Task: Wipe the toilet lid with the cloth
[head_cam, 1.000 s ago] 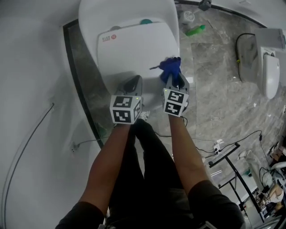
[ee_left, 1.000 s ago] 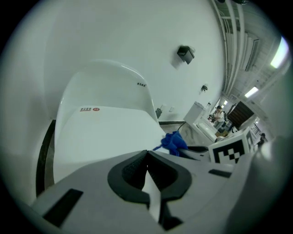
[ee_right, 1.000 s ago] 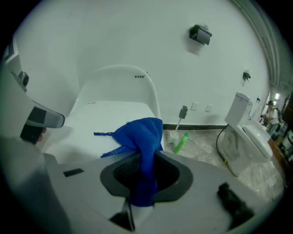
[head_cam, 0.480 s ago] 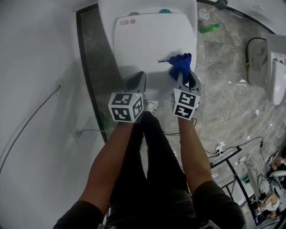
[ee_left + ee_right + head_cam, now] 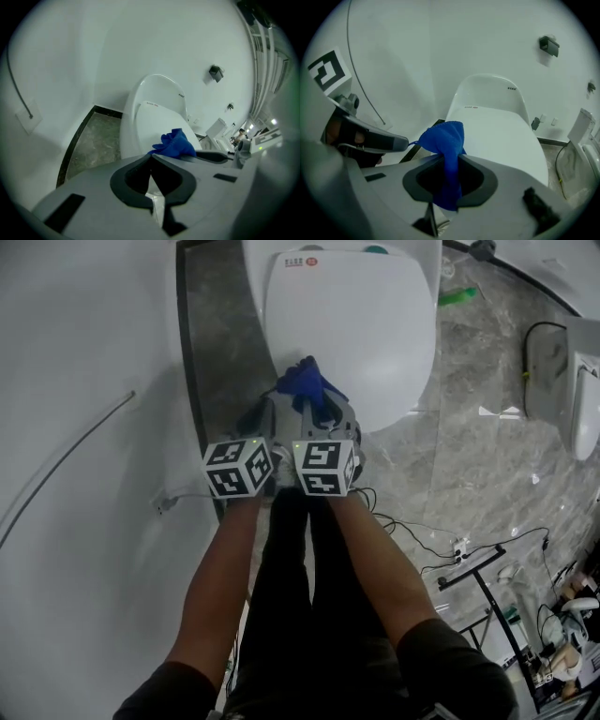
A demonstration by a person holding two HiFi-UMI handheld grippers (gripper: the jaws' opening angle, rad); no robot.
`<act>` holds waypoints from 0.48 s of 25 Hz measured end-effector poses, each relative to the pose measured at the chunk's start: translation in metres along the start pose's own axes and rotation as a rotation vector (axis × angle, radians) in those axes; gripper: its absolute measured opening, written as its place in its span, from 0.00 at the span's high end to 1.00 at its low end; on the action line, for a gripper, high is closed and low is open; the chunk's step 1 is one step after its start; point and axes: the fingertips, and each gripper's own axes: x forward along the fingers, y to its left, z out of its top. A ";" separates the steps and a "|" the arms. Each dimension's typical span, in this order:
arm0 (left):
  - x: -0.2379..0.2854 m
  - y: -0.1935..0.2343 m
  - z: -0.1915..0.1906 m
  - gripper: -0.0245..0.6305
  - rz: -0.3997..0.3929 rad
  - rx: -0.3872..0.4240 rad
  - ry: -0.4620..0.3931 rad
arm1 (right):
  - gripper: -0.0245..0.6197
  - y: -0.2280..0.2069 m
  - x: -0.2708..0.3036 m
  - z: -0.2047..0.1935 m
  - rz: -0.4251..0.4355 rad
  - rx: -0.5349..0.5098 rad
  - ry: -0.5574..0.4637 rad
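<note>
The white toilet lid (image 5: 361, 324) lies closed at the top of the head view. My right gripper (image 5: 316, 407) is shut on a bunched blue cloth (image 5: 305, 382), which sits at the lid's near left edge. In the right gripper view the cloth (image 5: 446, 140) hangs pinched between the jaws, with the lid (image 5: 501, 136) just beyond. My left gripper (image 5: 262, 420) is close beside the right one, shut and empty. In the left gripper view its jaws (image 5: 151, 161) meet with nothing between them, and the cloth (image 5: 174, 143) shows just to the right.
A white wall with a thin cable (image 5: 66, 460) fills the left. A dark floor strip (image 5: 211, 334) runs beside the toilet. On the marble floor are a green object (image 5: 457, 296), cables (image 5: 422, 531), a metal stand (image 5: 487, 587) and a second toilet (image 5: 581, 399).
Both grippers have moved left across the lid's front, from its right side to its near left edge, and now sit close together. The cloth stayed in the right gripper.
</note>
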 end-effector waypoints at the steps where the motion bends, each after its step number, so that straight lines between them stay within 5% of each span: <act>1: -0.002 0.008 -0.002 0.95 0.008 -0.018 -0.005 | 0.86 0.008 0.005 -0.003 0.007 -0.009 0.014; 12: 0.002 0.007 -0.015 0.95 -0.019 0.056 0.023 | 0.86 0.003 0.015 -0.029 -0.066 -0.038 0.047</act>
